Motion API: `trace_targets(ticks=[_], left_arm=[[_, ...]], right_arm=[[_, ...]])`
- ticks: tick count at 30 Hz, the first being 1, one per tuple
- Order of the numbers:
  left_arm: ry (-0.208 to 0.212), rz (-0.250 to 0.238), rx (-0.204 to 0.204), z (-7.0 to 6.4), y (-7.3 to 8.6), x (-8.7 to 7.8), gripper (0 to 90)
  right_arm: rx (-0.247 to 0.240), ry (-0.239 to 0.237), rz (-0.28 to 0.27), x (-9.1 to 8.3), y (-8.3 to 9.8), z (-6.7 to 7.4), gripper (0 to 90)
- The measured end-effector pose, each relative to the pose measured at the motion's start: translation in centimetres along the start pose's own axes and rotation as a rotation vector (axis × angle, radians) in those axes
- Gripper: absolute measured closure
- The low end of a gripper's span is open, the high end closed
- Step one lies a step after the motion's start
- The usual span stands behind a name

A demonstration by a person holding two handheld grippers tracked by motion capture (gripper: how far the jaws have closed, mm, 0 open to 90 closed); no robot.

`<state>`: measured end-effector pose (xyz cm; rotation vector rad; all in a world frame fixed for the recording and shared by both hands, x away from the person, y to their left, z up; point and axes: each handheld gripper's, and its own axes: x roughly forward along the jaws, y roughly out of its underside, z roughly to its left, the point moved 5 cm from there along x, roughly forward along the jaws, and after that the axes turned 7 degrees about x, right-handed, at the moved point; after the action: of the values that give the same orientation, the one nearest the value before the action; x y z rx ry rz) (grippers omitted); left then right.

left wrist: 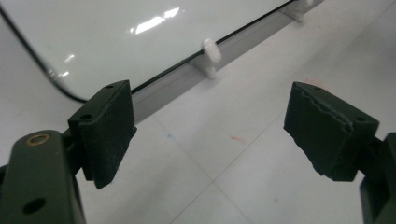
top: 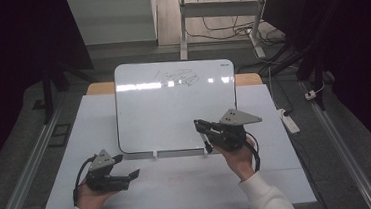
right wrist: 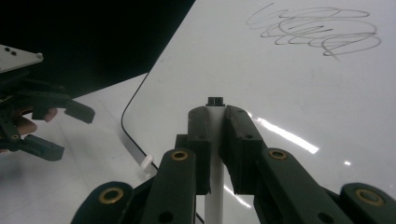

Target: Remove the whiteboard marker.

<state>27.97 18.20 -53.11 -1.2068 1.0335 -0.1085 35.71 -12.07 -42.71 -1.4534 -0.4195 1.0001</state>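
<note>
One whiteboard (top: 176, 105) lies flat on the white table (top: 180, 185), its far edge toward the far end, with one dark scribble (top: 177, 77) near its far edge. Two small white clips (left wrist: 210, 56) sit along the tray rail at the board's near edge. Two grippers are in use, one in each hand. The left gripper (top: 129, 176) rests low at the near left, just off the board's near-left corner, its jaws spread wide with nothing between them — bare tabletop shows in the gap in the left gripper view. The right gripper (top: 200, 126) hovers over the board's near-right part, its jaws closed tight on one white marker (right wrist: 215, 154) with a black cap end pointing away toward the scribble. Both hands wear white sleeves (top: 268, 198). Open table runs along the near side in front of the board and in strips to its left and right; the middle of the board is blank. Beyond the right table edge a white power strip (top: 288, 119) lies on the floor, with cables trailing farther back.
</note>
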Motion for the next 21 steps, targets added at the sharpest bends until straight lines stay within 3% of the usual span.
trace_targets(ticks=[13,18,21], left_arm=[[0.050,-0.035,0.025,-1.3,-2.3,0.4,18.3],[0.084,-0.066,0.033,-2.0,-4.3,1.1,18.5],[0.118,-0.072,0.057,-3.1,-5.5,1.8,18.5]], right_arm=[[-0.016,-0.035,0.023,1.5,1.1,1.8,80.1],[-0.028,-0.045,0.008,1.5,1.0,2.3,80.1],[-0.027,-0.047,0.007,1.5,1.0,2.3,80.1]])
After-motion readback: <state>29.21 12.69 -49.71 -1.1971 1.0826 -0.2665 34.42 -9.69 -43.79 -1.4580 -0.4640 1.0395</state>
